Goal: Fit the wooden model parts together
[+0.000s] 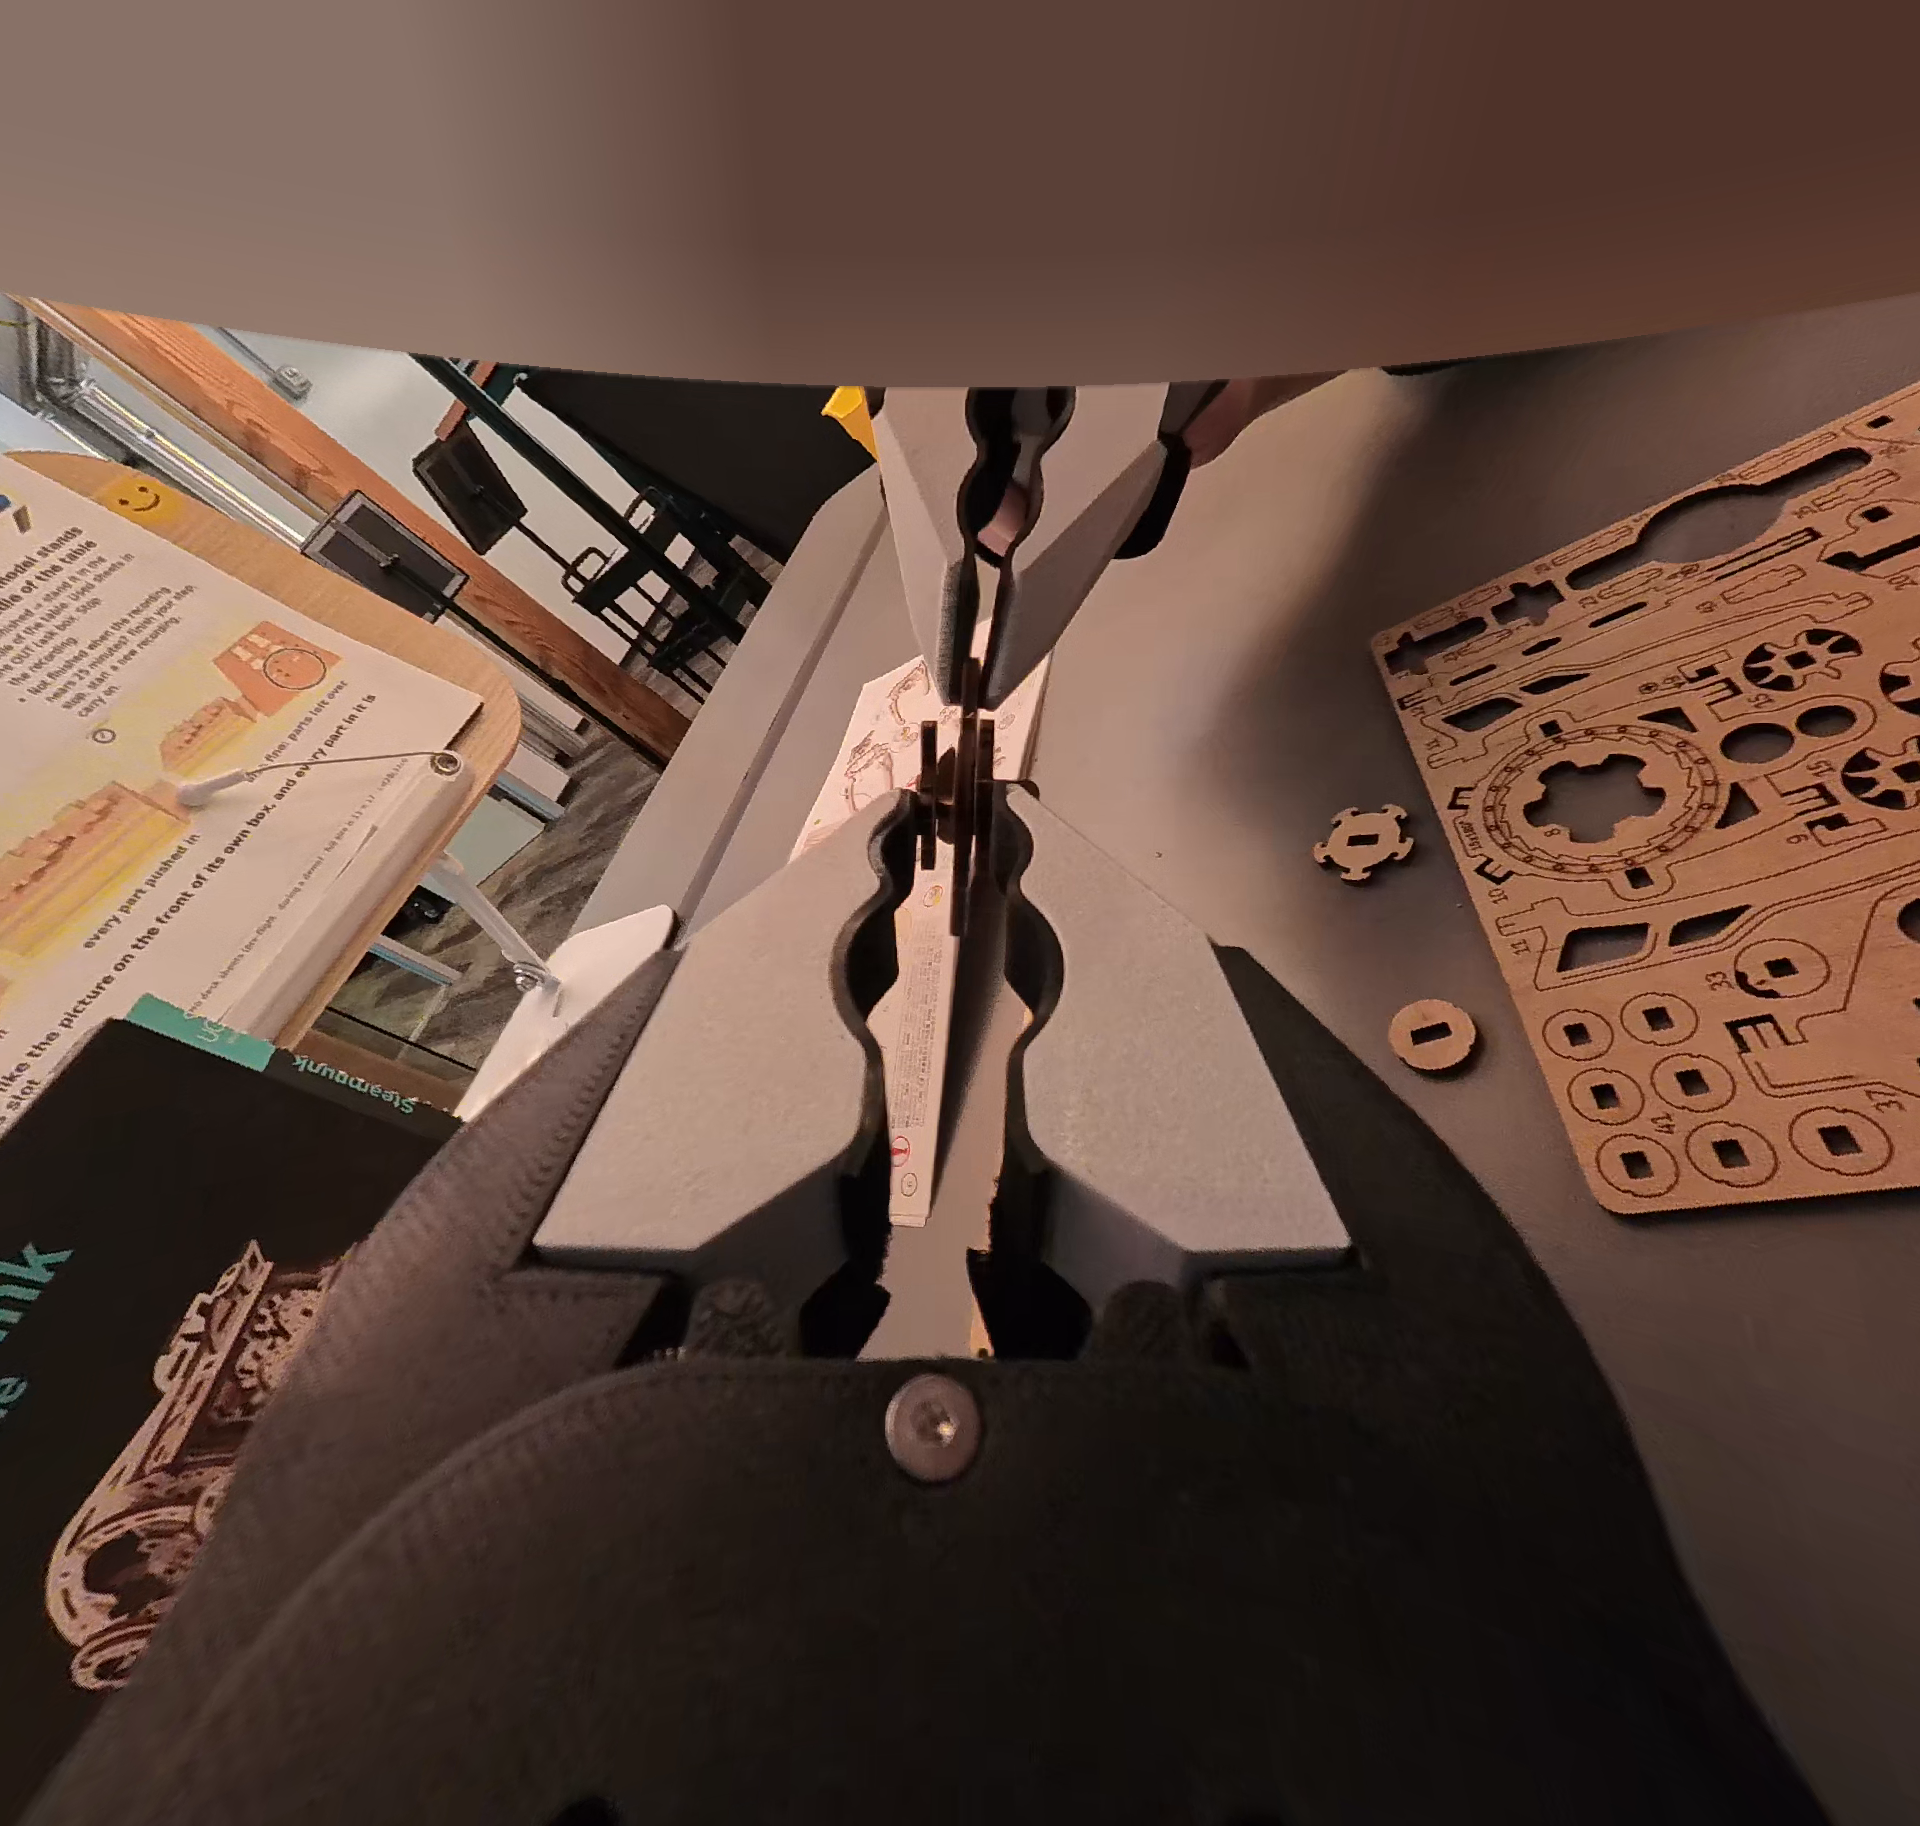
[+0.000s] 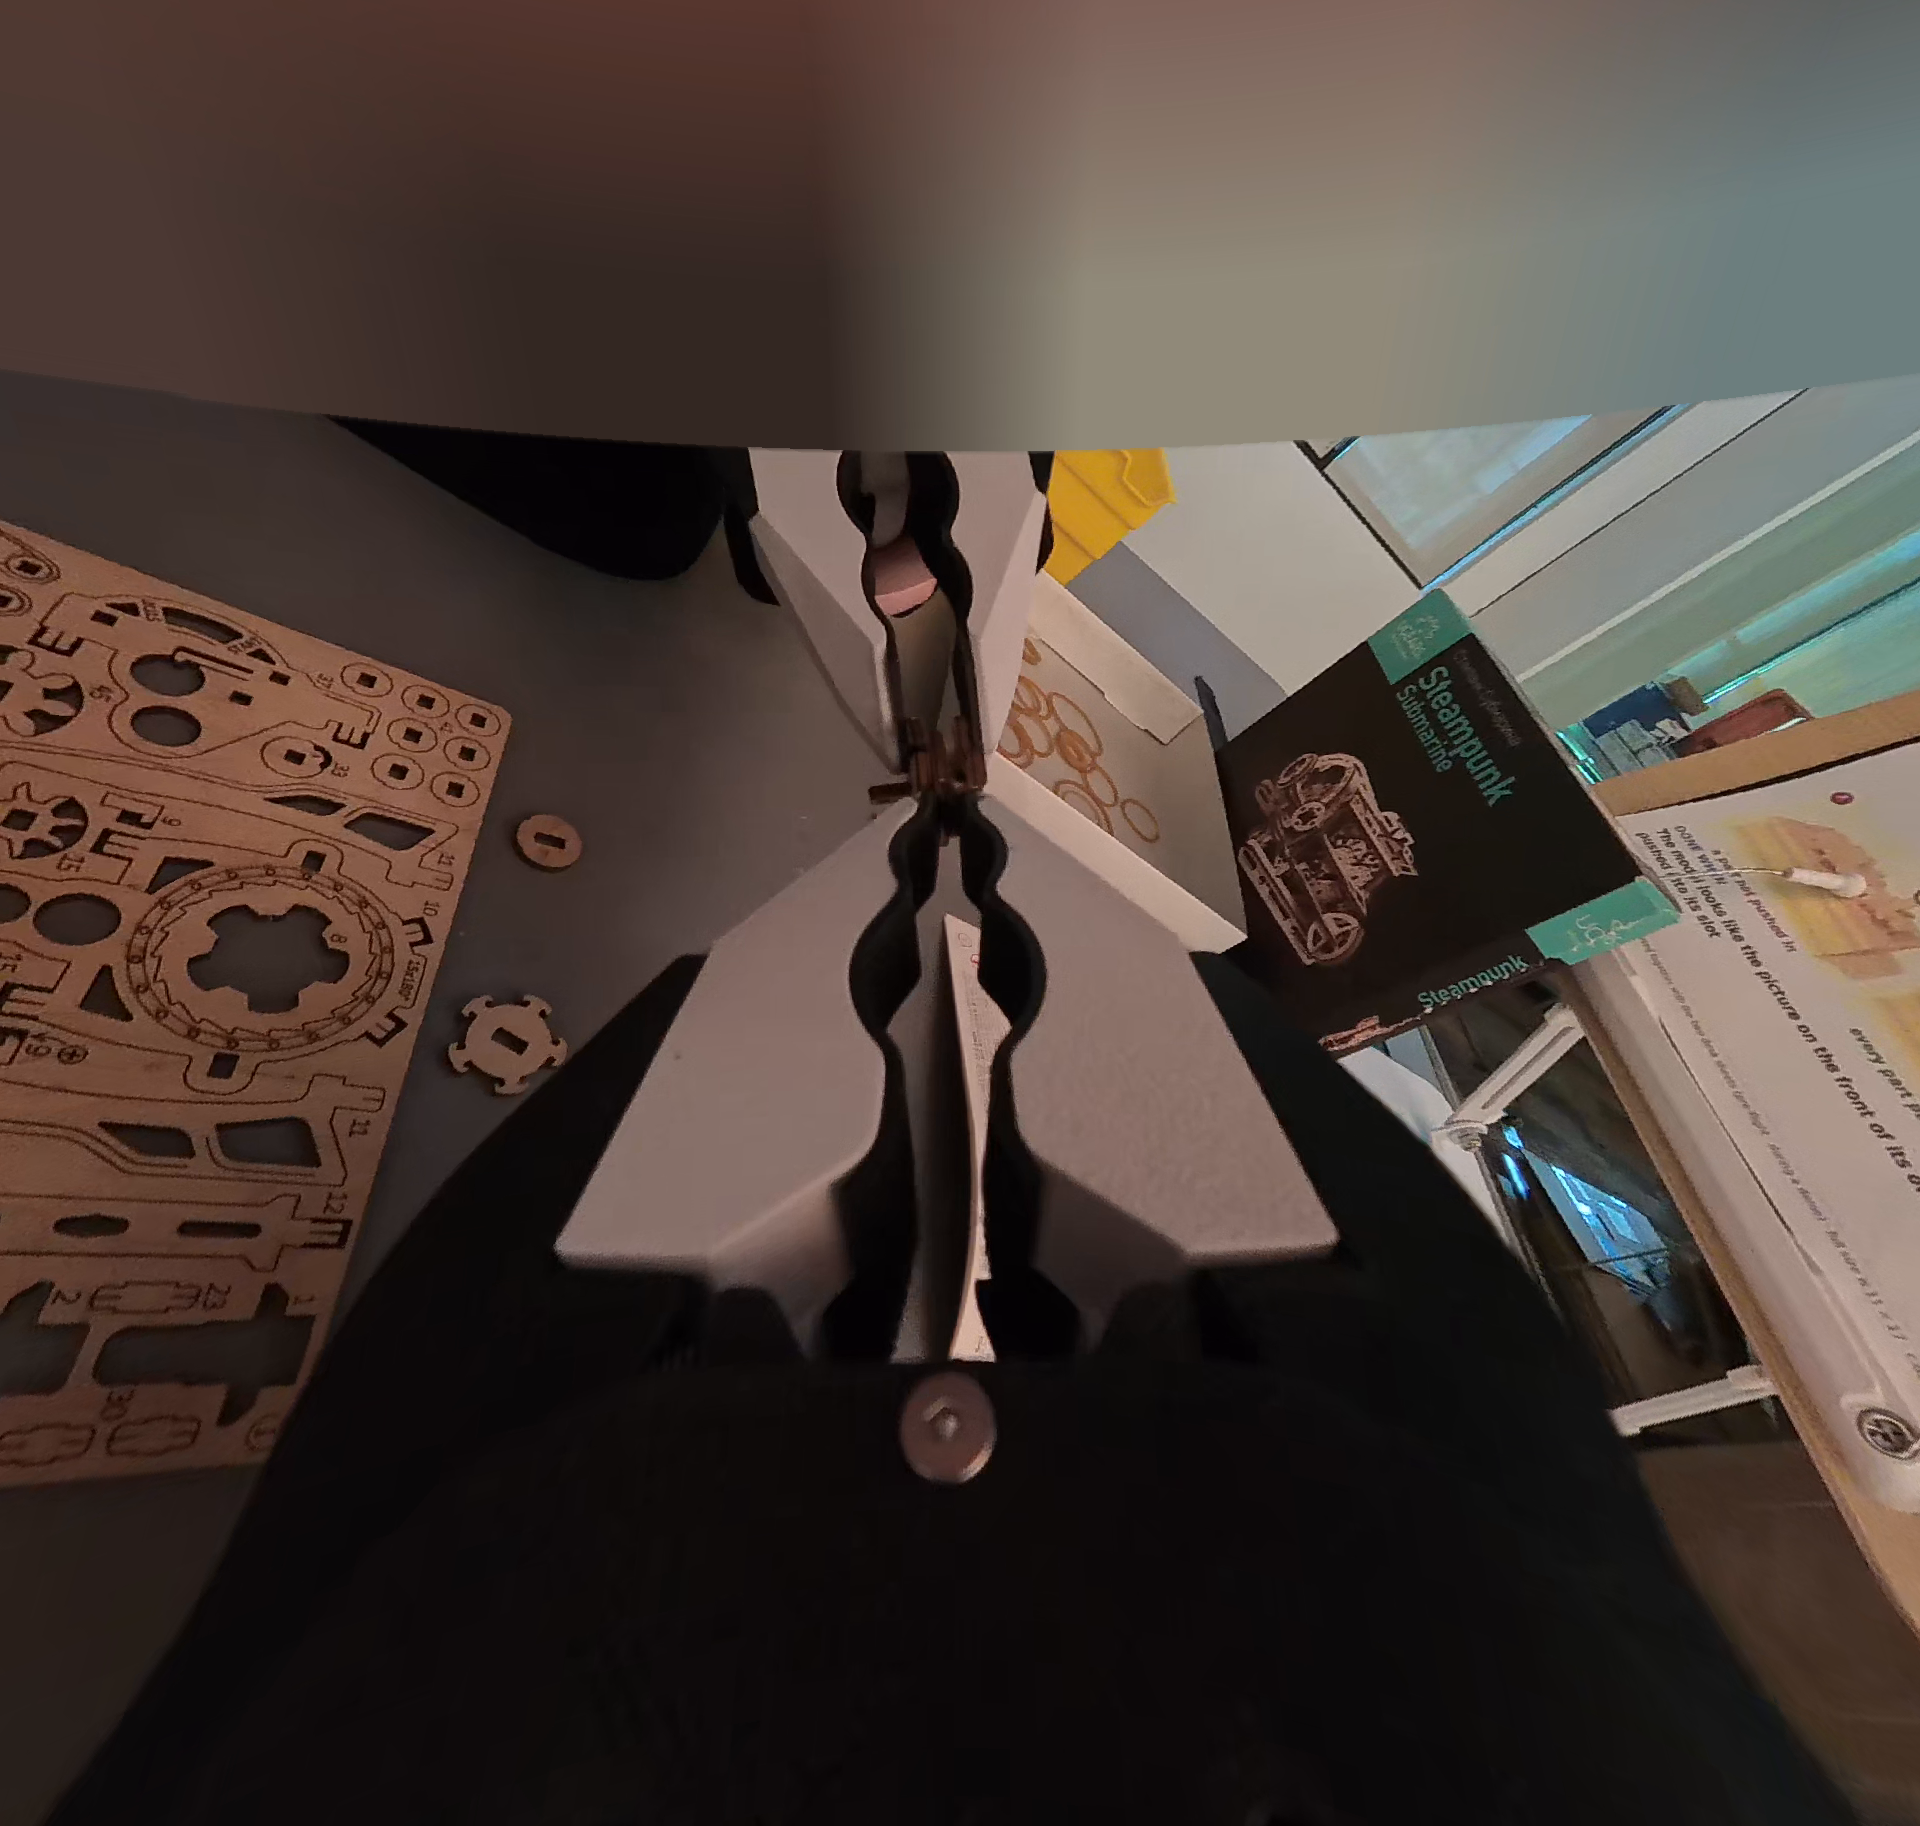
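Observation:
My left gripper (image 1: 954,808) is shut on a small wooden assembly (image 1: 951,789) of thin discs seen edge-on. My right gripper (image 1: 971,698) comes in from the top of the left wrist view, tip to tip with the left one, shut on the same cluster of parts. In the right wrist view my right gripper (image 2: 932,812) pinches the small wooden assembly (image 2: 928,770), with the left gripper (image 2: 935,732) gripping it from above. A short peg sticks out to the left. Both are held above the grey table (image 1: 1247,633).
A laser-cut wooden parts sheet (image 1: 1662,841) (image 2: 187,945) lies flat. Beside it lie a loose notched piece (image 1: 1361,841) (image 2: 509,1042) and a slotted disc (image 1: 1434,1036) (image 2: 548,841). A black model box (image 2: 1423,820), an instruction board (image 1: 208,737), a tray of rubber bands (image 2: 1081,768) and a leaflet (image 1: 914,1049) are nearby. The tips of both grippers are at nearly the same place.

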